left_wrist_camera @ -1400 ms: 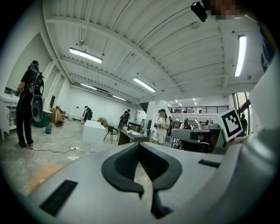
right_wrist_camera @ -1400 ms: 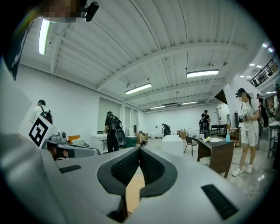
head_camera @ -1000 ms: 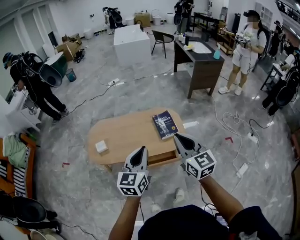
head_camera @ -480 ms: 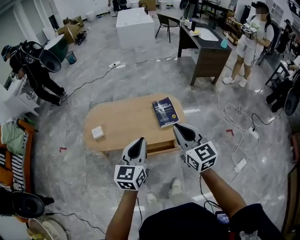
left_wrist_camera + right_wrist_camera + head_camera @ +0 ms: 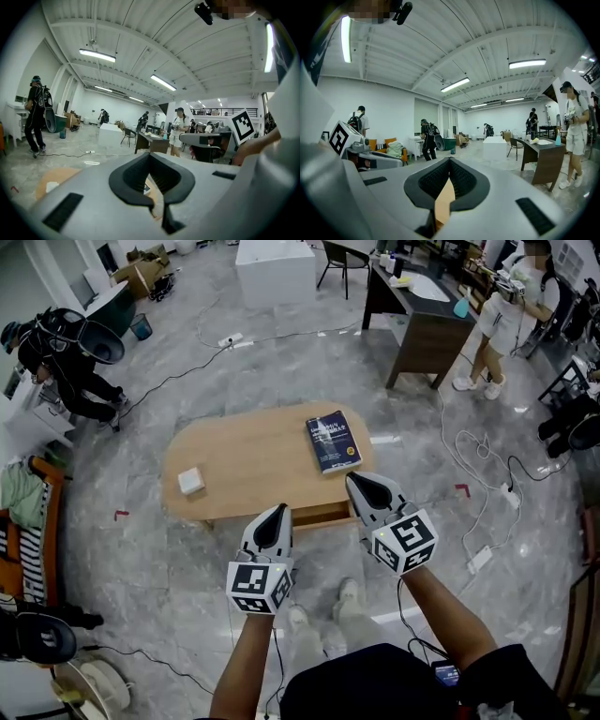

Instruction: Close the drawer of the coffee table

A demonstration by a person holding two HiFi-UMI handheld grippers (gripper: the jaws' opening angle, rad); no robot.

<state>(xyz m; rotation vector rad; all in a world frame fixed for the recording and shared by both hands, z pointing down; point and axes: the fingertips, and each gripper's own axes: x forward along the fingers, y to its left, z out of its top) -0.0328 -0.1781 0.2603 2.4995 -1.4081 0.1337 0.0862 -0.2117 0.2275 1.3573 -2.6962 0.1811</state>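
Just beyond both jaws lies the drawer (image 5: 323, 515).

Grey marble floor (image 5: 169, 549) crossed by cables (image 5: 466, 439); a dark desk (image 5: 427, 343) and white cabinet (image 5: 274, 273) stand beyond, strip lights (image 5: 97, 55) lining the white ceiling (image 5: 154, 37).

Lab hall: rigged people (image 5: 58, 360), floor cables (image 5: 473, 448)
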